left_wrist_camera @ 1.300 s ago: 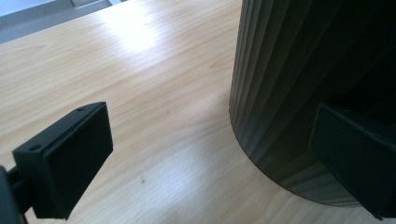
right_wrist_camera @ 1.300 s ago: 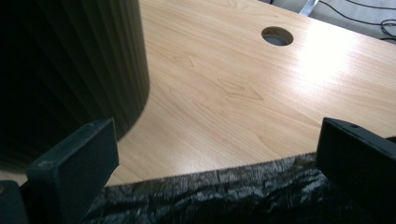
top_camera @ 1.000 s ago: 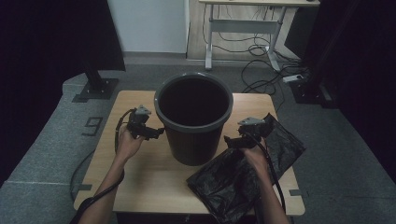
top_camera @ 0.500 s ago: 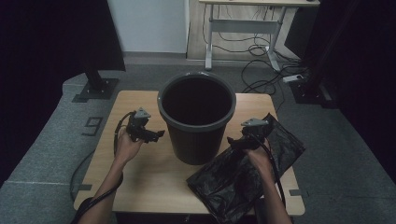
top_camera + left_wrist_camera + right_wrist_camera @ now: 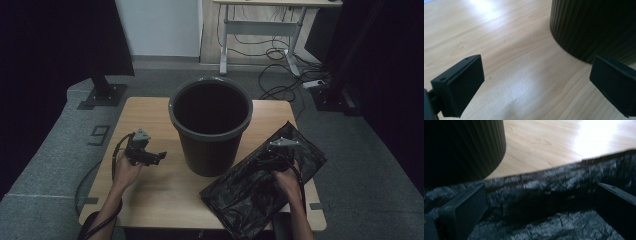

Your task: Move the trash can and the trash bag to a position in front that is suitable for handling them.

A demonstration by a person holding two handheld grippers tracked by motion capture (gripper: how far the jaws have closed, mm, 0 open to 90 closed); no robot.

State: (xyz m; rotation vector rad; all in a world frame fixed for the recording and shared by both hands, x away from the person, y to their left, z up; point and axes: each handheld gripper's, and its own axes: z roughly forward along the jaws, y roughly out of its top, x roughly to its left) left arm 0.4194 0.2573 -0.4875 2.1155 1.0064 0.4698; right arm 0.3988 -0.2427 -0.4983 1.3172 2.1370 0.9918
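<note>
A dark ribbed bin (image 5: 210, 125) stands upright in the middle of the wooden table (image 5: 150, 195). A flat black plastic bag (image 5: 250, 190) lies to its right, reaching the table's front right corner. My left gripper (image 5: 159, 157) hovers open left of the bin, its jaws wide over bare wood (image 5: 524, 82) with the bin's wall (image 5: 594, 27) ahead. My right gripper (image 5: 265, 159) is open over the bag's upper edge (image 5: 544, 195), jaws spread just above the crinkled plastic, the bin (image 5: 466, 150) to its left.
A white desk frame (image 5: 260, 35) and loose cables (image 5: 285, 70) lie on the floor behind the table. A black stand base (image 5: 102, 95) sits at the back left. Grey carpet surrounds the table.
The right gripper has shifted slightly forward and down over the bag. The left gripper has edged a little toward the bin.
</note>
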